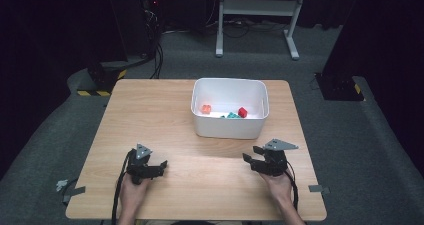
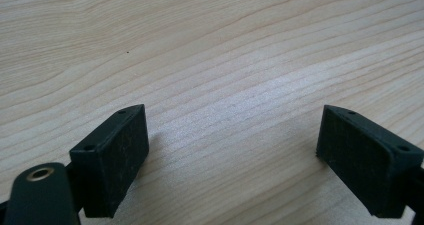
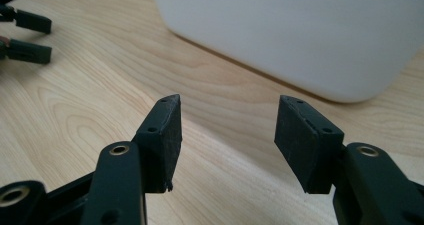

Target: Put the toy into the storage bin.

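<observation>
A white bin (image 1: 230,110) is seen at the upper centre of the wooden desk (image 1: 150,115), its long axis running left to right across the frame. Orange (image 1: 205,108), teal (image 1: 232,115) and red (image 1: 242,112) blocks are held inside it (all near its front wall). The left claw (image 1: 161,166) and right claw (image 1: 248,155) are held wide open and empty over the desk's lower part.

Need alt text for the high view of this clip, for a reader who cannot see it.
A white rectangular plastic bin sits toward the far side of a light wooden table, holding small orange, teal and red blocks. At the near edge, a person's hands hold the black left gripper and black right gripper, both open and empty, over bare wood.
</observation>
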Motion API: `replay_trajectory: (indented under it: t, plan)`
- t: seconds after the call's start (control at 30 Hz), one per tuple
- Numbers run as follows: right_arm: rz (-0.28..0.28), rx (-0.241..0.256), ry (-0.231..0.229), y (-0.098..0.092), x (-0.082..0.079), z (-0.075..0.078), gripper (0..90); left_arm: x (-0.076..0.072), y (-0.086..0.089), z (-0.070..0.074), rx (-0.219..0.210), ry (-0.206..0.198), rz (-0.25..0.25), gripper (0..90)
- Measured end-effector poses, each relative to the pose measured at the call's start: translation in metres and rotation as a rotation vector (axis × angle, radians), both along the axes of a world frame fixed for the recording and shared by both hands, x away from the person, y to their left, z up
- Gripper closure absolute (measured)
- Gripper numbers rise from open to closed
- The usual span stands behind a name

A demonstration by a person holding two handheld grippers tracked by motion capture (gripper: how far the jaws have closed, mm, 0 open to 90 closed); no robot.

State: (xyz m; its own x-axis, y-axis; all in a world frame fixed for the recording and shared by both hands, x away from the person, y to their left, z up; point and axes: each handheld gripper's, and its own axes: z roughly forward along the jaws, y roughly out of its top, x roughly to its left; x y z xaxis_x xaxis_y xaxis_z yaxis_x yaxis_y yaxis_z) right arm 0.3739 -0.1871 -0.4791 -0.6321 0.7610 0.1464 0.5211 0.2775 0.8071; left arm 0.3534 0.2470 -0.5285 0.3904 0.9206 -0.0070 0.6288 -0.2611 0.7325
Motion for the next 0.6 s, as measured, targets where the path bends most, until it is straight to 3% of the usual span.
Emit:
replay_trajectory:
  t: [0.27,0.6]
  plan:
    - [-0.022,-0.033,0.026,0.000,0.000,-0.018,44.2,0.000,0.000,0.000,0.000,0.000,0.000,13.1]
    - [-0.038,-0.107,0.042,0.005,0.001,-0.035,44.2,0.000,0.000,0.000,0.000,0.000,0.000,13.1]
